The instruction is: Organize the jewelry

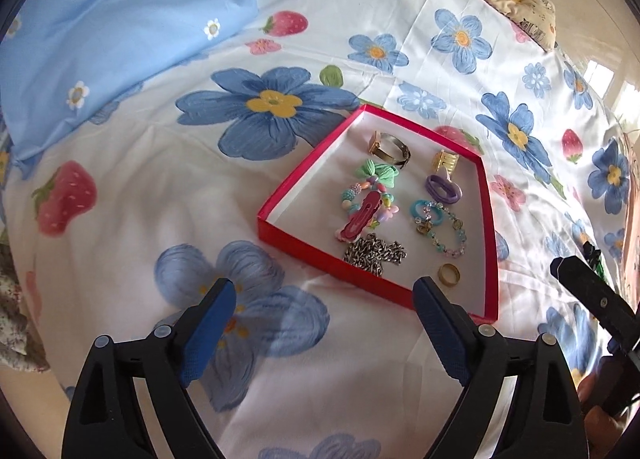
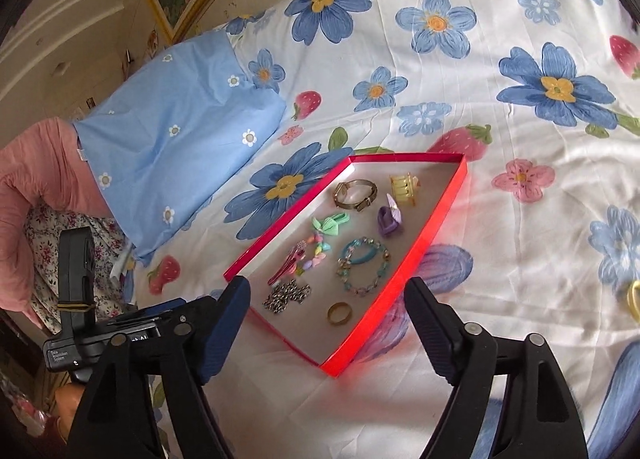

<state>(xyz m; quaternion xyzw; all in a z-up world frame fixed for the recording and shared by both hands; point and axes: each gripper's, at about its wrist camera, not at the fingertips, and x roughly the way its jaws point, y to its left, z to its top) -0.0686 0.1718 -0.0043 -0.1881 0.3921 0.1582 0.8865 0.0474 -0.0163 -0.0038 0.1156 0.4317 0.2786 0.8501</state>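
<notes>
Your left gripper [image 1: 324, 299] hangs with its jaws spread wide and nothing between them, over the flowered bedsheet [image 1: 132, 195] just short of the red tray [image 1: 276, 229]. The tray sits flat on the sheet, one corner pointing toward you in the right wrist view. Inside it, the pink hair clip [image 1: 360, 217] lies lengthwise across the bead bracelet [image 1: 370, 199], its long axis running away from you; the chain [image 1: 374, 255] and gold ring [image 1: 449, 274] sit nearest the front wall. Bare sheet lies left of the tray, up to the blue pillow [image 1: 100, 39]. Your right gripper [image 2: 326, 301] is equally wide and holds nothing, straddling the tray's near corner. Only its view shows a yellow object [image 2: 632, 299] at the far right, too cut off to identify.
</notes>
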